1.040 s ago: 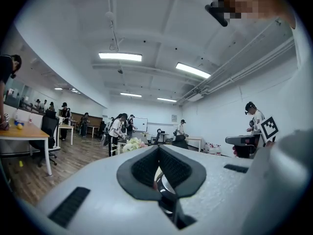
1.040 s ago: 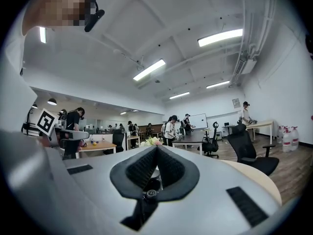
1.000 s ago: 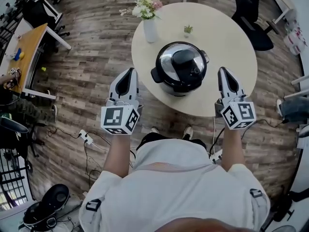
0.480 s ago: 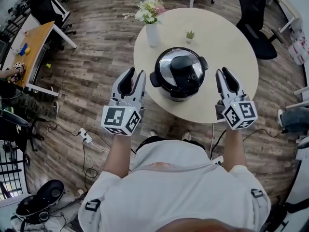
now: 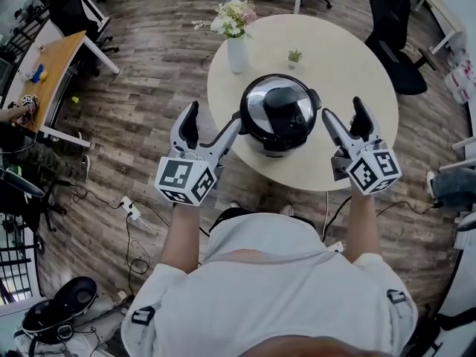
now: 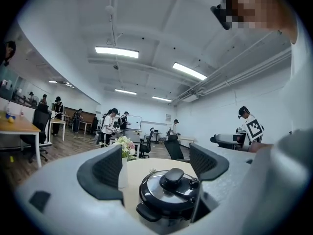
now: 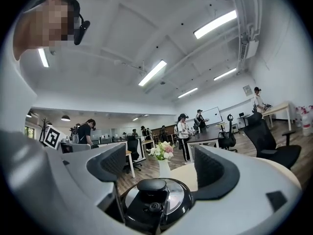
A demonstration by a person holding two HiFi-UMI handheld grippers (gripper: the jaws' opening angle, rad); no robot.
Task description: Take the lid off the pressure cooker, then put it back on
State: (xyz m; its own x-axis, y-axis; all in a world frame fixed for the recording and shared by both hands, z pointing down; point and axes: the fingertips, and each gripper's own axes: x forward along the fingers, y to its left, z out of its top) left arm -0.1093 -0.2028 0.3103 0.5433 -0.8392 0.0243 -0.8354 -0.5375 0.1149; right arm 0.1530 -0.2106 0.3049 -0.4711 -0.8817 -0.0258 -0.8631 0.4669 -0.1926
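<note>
I have not started yet: the lid is still on the cooker on the worktop, and my left tongs and right tongs have just spread wide beside it, pinching nothing.

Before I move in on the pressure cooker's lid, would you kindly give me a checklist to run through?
1. Left gripper open: ok; its fingers have just been opening and grip nothing.
2. Right gripper open: ok; its fingers have likewise just been opening and grip nothing.
3. Lid seated on pressure cooker: ok, in place.
4. Cooker between the two grippers: ok, one on each side.
5. Vase clear of cooker: ok, it stands apart behind it.
6. Lid unlocked: cannot tell.
</note>
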